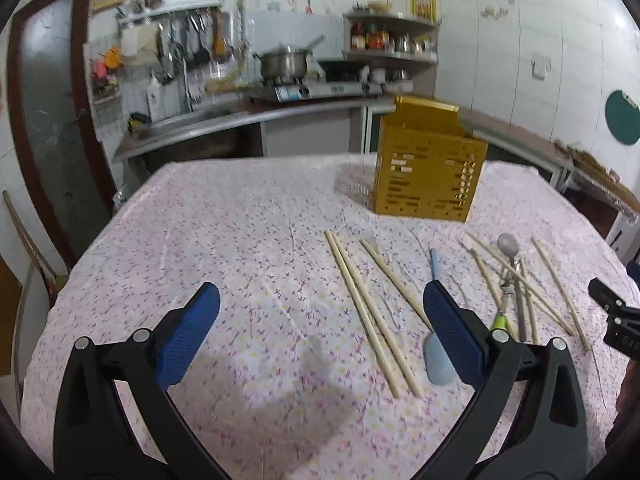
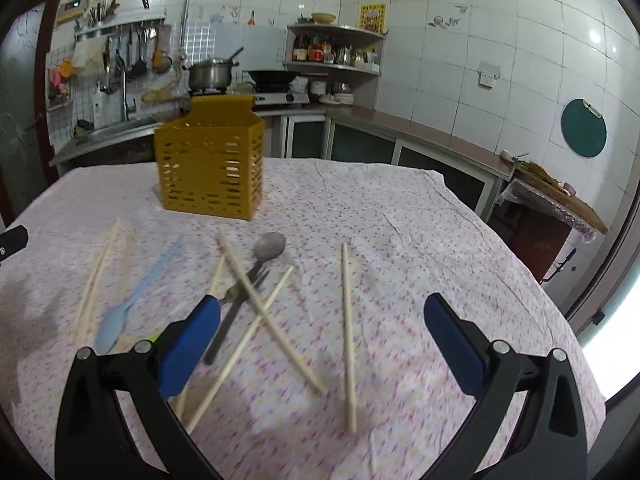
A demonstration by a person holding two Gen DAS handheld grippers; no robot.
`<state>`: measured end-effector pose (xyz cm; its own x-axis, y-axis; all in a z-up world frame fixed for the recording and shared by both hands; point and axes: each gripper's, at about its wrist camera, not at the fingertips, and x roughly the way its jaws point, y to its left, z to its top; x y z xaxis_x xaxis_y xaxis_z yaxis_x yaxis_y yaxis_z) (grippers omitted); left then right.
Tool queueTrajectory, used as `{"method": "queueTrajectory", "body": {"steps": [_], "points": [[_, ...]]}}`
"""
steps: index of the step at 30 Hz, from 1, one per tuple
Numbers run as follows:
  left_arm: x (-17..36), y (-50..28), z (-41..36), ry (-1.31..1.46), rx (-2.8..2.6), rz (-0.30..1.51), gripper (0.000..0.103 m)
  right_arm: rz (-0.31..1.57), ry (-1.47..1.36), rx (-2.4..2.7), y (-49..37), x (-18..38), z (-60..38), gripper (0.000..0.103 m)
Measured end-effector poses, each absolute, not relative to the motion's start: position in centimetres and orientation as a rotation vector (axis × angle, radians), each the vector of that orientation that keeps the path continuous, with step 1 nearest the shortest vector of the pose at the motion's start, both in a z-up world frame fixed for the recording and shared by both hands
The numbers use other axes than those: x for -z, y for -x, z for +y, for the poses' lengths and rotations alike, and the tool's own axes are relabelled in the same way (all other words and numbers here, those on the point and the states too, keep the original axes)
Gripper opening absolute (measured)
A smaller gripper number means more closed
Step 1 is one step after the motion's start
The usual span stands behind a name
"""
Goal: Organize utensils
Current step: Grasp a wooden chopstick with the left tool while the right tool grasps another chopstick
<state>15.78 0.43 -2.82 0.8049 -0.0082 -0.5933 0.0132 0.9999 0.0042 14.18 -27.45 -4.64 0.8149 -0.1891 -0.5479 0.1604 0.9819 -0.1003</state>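
A yellow slotted utensil holder stands upright at the far side of the table. Wooden chopsticks lie scattered on the flowered cloth, some crossed over a metal spoon and other cutlery. A light blue plastic spoon lies among them. My left gripper is open above the cloth, the blue spoon just inside its right finger. My right gripper is open over the crossed chopsticks, holding nothing.
The table wears a pink flowered cloth and drops off at its right and left edges. Behind it run a kitchen counter with a sink, a stove with a pot and a corner shelf. The other gripper's black tip shows at the right.
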Motion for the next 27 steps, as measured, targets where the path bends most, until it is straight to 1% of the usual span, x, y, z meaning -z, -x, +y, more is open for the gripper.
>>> {"method": "queueTrajectory", "body": {"steps": [8, 9, 10, 11, 12, 14, 15, 16, 18, 20, 26, 27], "points": [[3.2, -23.0, 0.4, -0.075, 0.009, 0.736, 0.098, 0.731, 0.003, 0.195, -21.3, 6.3, -31.3, 0.099], [3.5, -23.8, 0.5, -0.069, 0.008, 0.754, 0.097, 0.747, -0.013, 0.189, -22.2, 6.7, -31.8, 0.099], [4.2, -25.1, 0.7, -0.057, 0.010, 0.794, 0.091, 0.765, -0.028, 0.185, -22.7, 7.0, -32.2, 0.099], [4.7, -26.0, 0.8, -0.056, 0.009, 0.825, 0.082, 0.787, -0.044, 0.184, -23.4, 7.4, -32.6, 0.098], [5.4, -27.0, 0.9, -0.054, 0.009, 0.868, 0.078, 0.807, -0.055, 0.180, -24.0, 7.6, -33.0, 0.095], [6.5, -28.4, 1.2, -0.037, 0.024, 0.928, 0.063, 0.845, -0.059, 0.165, -25.6, 8.3, -33.6, 0.089], [6.9, -28.9, 1.4, -0.022, 0.030, 0.958, 0.062, 0.860, -0.055, 0.173, -26.0, 8.6, -33.8, 0.083], [7.3, -29.6, 1.5, -0.004, 0.036, 0.986, 0.060, 0.877, -0.054, 0.190, -26.7, 8.9, -34.2, 0.081], [7.5, -30.2, 1.6, 0.013, 0.041, 1.001, 0.060, 0.912, -0.065, 0.184, -27.8, 9.6, -34.6, 0.072], [7.5, -30.8, 1.6, 0.008, 0.045, 1.010, 0.060, 0.935, -0.075, 0.170, -28.4, 10.0, -34.8, 0.065], [7.6, -32.4, 1.7, 0.056, 0.087, 1.068, 0.060, 0.976, -0.097, 0.138, -29.6, 10.4, -34.4, 0.065], [7.7, -32.2, 1.8, 0.068, 0.101, 1.079, 0.060, 0.981, -0.096, 0.133, -29.5, 10.5, -34.3, 0.062]]}}
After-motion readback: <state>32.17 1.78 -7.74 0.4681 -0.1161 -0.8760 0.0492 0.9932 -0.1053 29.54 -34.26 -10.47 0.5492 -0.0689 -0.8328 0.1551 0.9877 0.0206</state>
